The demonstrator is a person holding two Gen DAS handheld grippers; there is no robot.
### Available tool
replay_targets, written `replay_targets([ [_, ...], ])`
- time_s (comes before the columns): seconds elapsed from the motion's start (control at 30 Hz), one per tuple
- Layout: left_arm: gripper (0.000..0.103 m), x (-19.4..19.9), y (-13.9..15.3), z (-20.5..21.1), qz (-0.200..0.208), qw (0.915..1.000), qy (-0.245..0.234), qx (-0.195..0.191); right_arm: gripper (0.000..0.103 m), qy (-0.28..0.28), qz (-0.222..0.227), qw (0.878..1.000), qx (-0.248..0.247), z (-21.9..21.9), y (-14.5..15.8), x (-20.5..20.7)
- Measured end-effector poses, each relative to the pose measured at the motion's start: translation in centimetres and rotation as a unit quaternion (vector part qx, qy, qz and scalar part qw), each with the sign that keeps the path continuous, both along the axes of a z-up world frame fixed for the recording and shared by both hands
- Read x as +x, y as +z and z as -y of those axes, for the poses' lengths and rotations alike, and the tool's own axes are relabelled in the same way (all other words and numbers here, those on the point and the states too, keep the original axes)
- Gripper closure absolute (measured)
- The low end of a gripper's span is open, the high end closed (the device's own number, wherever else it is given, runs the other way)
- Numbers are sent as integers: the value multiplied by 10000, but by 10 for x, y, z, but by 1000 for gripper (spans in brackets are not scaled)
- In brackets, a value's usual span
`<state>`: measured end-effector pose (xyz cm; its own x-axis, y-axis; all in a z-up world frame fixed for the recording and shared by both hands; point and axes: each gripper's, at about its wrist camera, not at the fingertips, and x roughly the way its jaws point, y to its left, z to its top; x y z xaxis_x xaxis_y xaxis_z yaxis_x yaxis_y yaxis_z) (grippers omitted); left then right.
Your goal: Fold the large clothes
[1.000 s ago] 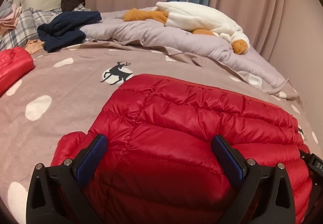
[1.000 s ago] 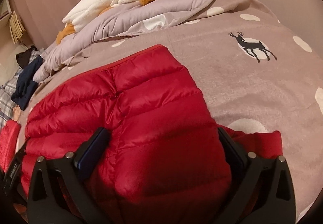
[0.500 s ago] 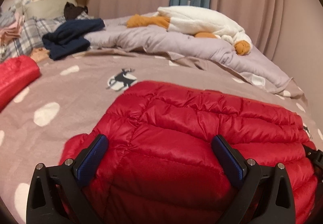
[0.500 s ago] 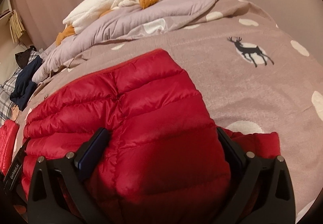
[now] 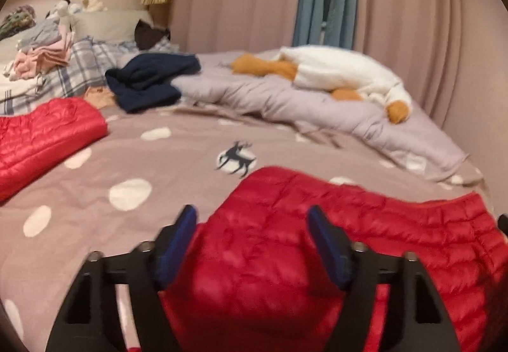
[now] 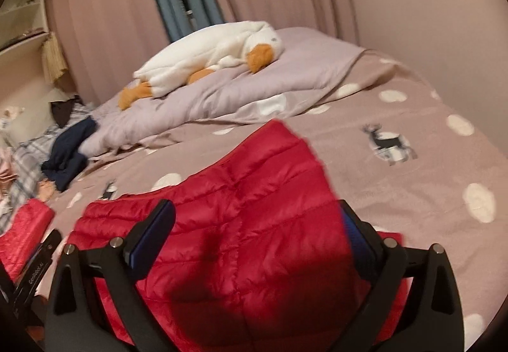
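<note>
A red quilted down jacket (image 5: pixel 365 225) lies on the brown spotted bedspread (image 5: pixel 127 168); it also shows in the right wrist view (image 6: pixel 254 199). My left gripper (image 5: pixel 254 244) has narrowed its jaws onto a raised bunch of the jacket's near left edge. My right gripper (image 6: pixel 254 234) holds the near right edge between its jaws, lifted off the bed. A sleeve or part of the red jacket (image 5: pixel 41 136) lies apart at the left. The jacket's underside is hidden.
A white plush goose (image 5: pixel 346 76) rests on a bunched lilac duvet (image 5: pixel 285 104) at the back. A navy garment (image 5: pixel 149 82) and a pile of plaid and pink clothes (image 5: pixel 54 66) lie at the back left. Curtains (image 5: pixel 397 3) and a wall close the far side.
Both grippers have risen and tilted up with the jacket's near edge, and their jaws have closed in on it. More of the bed and room shows now.
</note>
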<state>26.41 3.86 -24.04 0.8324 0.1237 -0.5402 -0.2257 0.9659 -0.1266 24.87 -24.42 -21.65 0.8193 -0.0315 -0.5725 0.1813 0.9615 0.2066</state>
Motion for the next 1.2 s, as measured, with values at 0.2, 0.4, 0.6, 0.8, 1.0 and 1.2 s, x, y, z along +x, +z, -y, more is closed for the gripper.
replay_targets([
  [0.2,35,-1,-4,-9,-172,9990,-159,-383,4,50,62,9997,238,-2,16,-9],
  [0.4,35,-2,-6,-1,-245,9987,-301,-339,4,846,-397,9956,8,-43,-1,2],
  [0.6,35,-7,-3,0,-187,9992,-298,-190,3,1138,-1482,9800,-682,-77,-40,22],
  [0.8,35,-3,-7,-2,-357,9986,-322,-205,0,1138,-1921,9691,-1052,-78,-67,31],
  [1.0,35,-3,-8,-1,-390,9986,-309,-193,0,1216,-1907,9687,-1022,-75,-73,33],
  [1.2,35,-2,-10,3,-435,9983,-346,-166,0,1151,-1829,9697,-1137,-78,-69,30],
])
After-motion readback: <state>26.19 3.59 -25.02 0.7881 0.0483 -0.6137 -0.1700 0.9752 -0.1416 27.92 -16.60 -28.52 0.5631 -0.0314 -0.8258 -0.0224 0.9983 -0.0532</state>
